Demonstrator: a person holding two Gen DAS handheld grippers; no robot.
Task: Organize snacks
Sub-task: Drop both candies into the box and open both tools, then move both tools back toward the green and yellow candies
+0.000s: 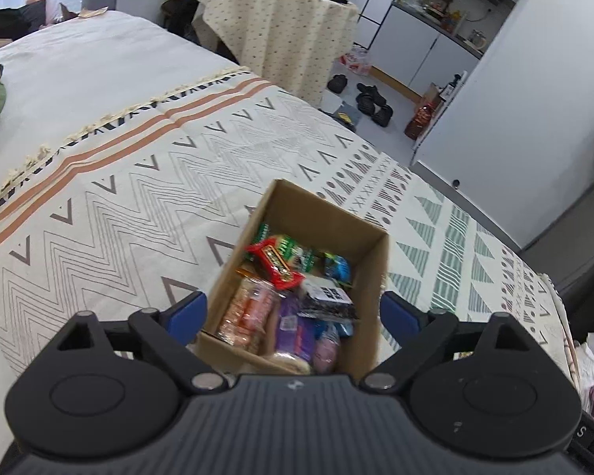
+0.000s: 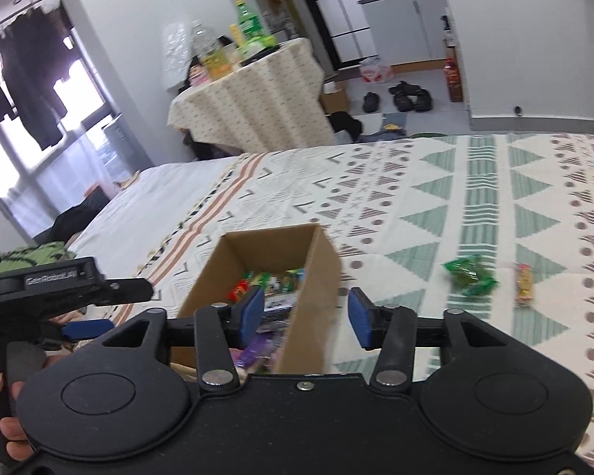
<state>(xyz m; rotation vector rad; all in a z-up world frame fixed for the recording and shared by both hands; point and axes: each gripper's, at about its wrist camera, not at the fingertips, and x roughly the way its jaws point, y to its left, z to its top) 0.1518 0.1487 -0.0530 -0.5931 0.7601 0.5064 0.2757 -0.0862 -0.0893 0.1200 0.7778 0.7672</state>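
Snacks fill one cardboard box (image 1: 297, 273) on the patterned bedspread (image 1: 118, 206), perhaps ten packets, blurred. Left gripper (image 1: 293, 312) gapes wide around it, empty. Right gripper (image 2: 307, 316) stands half-parted astride its right wall. Two packets lie loose toward the bedspread's right edge: one green packet (image 2: 470, 273), one orange bar (image 2: 523, 285).

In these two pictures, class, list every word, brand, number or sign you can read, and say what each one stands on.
"GenRobot.AI", blurred, best reading: on the left gripper body, right wrist view.
"S": a lone letter on the black part at the lower right edge of the left wrist view.
Snack wrappers in the cardboard box: printing too blurred to read.
Green packet and snack bar on the bedspread: unreadable.
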